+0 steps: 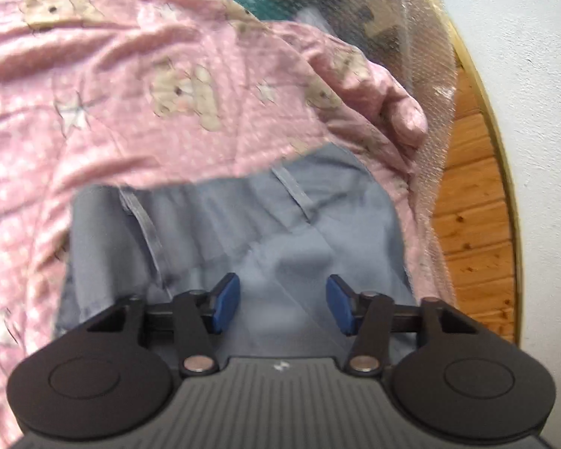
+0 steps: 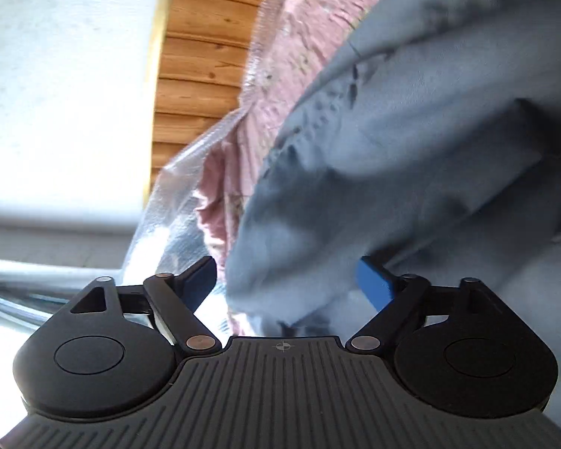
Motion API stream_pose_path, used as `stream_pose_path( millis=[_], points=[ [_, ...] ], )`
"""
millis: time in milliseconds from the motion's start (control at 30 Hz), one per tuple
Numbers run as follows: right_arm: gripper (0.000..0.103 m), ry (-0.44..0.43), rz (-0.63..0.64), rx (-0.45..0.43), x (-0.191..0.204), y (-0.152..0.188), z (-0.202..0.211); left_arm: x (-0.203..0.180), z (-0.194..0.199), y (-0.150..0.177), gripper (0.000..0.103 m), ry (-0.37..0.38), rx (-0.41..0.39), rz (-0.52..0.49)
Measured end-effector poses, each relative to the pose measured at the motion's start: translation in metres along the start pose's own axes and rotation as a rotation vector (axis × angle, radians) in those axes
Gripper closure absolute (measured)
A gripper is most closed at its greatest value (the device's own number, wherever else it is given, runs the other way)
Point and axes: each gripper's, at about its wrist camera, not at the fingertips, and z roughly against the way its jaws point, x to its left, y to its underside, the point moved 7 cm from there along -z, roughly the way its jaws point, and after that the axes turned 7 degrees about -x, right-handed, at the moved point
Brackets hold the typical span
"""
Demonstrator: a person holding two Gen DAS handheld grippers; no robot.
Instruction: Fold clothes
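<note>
Left wrist view: left gripper (image 1: 282, 305) is spread, holding nothing, just above the grey garment (image 1: 243, 224); the pink bear-print cloth (image 1: 131, 93) lies beyond and partly over it.
Right wrist view: right gripper (image 2: 287, 284) is spread, with a bunched fold of the grey garment (image 2: 392, 149) between the fingers, not yet pinched.
Step, as I judge: taking hold of the grey garment.
Next move: needs both grippers to pinch one clean edge, not the bunch.

Pink blanket (image 1: 138, 75) printed with beige bears and white stars, upper left; plain grey garment (image 1: 243, 224) lower centre; orange-brown knotty wood panelling (image 1: 471, 205) right; blue finger pads (image 1: 226, 301).
</note>
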Motion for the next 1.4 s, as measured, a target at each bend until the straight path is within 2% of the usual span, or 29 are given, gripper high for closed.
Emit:
stream_pose_path(
  millis=[33,100,200,233,267,300,333,400,433,500,533,600,667,733,800,833,867,900,933,967,1033,1067,1100,1133,1200,1267,1300,1333,1400],
  points=[
    [0.103,0.025,0.016,-0.035,-0.003,-0.011,0.007,0.016,-0.005,-0.006,0.095,-0.034,-0.003,-0.008],
    [0.103,0.074,0.047,-0.105,-0.008,-0.032,0.020,0.035,-0.005,-0.016,0.099,0.016,-0.015,0.050],
    [0.103,0.148,0.094,-0.211,-0.017,-0.065,0.041,0.039,0.005,-0.021,0.096,0.019,-0.002,0.042],
    [0.103,0.173,0.110,-0.246,-0.019,-0.076,0.049,0.036,0.011,-0.022,0.088,0.033,-0.001,0.048],
    [0.098,0.157,0.170,-0.190,-0.009,-0.070,0.048,0.031,0.018,-0.024,0.060,0.060,-0.013,0.059],
    [0.092,0.147,0.290,-0.112,0.011,-0.050,0.044,0.025,0.026,-0.025,0.041,0.085,-0.025,0.064],
    [0.084,0.138,0.418,-0.032,0.031,-0.029,0.039,0.019,0.030,-0.027,0.037,0.102,-0.037,0.060],
    [0.007,0.174,0.834,0.050,0.066,0.037,0.029,0.008,0.029,-0.033,0.031,0.110,-0.049,0.039],
    [0.001,0.200,1.044,0.064,0.072,0.064,0.019,0.001,0.024,-0.039,0.030,0.094,-0.051,0.002],
    [0.002,0.254,1.459,0.087,0.084,0.115,-0.002,-0.014,0.012,-0.050,0.030,0.055,-0.053,-0.100],
    [0.002,0.296,1.628,0.115,0.080,0.134,-0.017,-0.023,0.004,-0.055,0.030,0.047,-0.053,-0.161],
    [0.002,0.357,1.853,0.156,0.069,0.154,-0.043,-0.038,-0.015,-0.063,0.027,0.063,-0.024,-0.238],
    [0.008,0.379,1.964,0.199,0.061,0.159,-0.059,-0.052,-0.037,-0.065,0.027,0.105,0.038,-0.276],
    [0.023,0.376,2.003,0.240,0.059,0.160,-0.067,-0.064,-0.055,-0.064,0.027,0.142,0.091,-0.306],
    [0.059,0.363,1.983,0.278,0.062,0.156,-0.075,-0.074,-0.070,-0.058,0.032,0.164,0.139,-0.331],
    [0.067,0.356,1.963,0.300,0.063,0.154,-0.078,-0.078,-0.074,-0.054,0.037,0.186,0.162,-0.340],
    [0.085,0.347,1.953,0.309,0.066,0.153,-0.079,-0.082,-0.075,-0.051,0.076,0.203,0.177,-0.360],
    [0.100,0.338,1.945,0.299,0.069,0.152,-0.078,-0.088,-0.073,-0.049,0.102,0.212,0.180,-0.397],
    [0.101,0.330,1.937,0.287,0.073,0.150,-0.076,-0.095,-0.067,-0.048,0.103,0.237,0.177,-0.417],
    [0.103,0.318,1.924,0.256,0.080,0.147,-0.068,-0.102,-0.053,-0.052,0.103,0.291,0.161,-0.399],
    [0.103,0.281,1.887,0.187,0.098,0.142,-0.041,-0.112,-0.003,-0.079,0.103,0.407,0.083,-0.294],
    [0.103,0.256,1.863,0.151,0.109,0.141,-0.023,-0.112,0.024,-0.096,0.103,0.453,0.040,-0.242],
    [0.103,0.231,1.838,0.116,0.120,0.140,-0.005,-0.107,0.048,-0.111,0.103,0.468,0.004,-0.210],
    [0.103,0.207,1.816,0.084,0.129,0.142,0.015,-0.094,0.067,-0.122,0.103,0.446,-0.026,-0.199],
    [0.103,0.202,1.785,0.088,0.126,0.153,0.037,-0.069,0.096,-0.137,0.103,0.394,-0.058,-0.178],
    [0.103,0.265,1.789,0.142,0.094,0.163,0.033,-0.048,0.084,-0.123,0.099,0.315,0.036,-0.155],
    [0.103,0.324,1.790,0.179,0.070,0.166,0.024,-0.040,0.077,-0.116,0.087,0.281,0.077,-0.148],
    [0.103,0.373,1.794,0.201,0.052,0.167,0.015,-0.039,0.069,-0.108,0.079,0.259,0.102,-0.151],
    [0.103,0.416,1.775,0.220,0.038,0.167,0.009,-0.043,0.051,-0.094,0.046,0.226,0.133,-0.173]
  ],
)
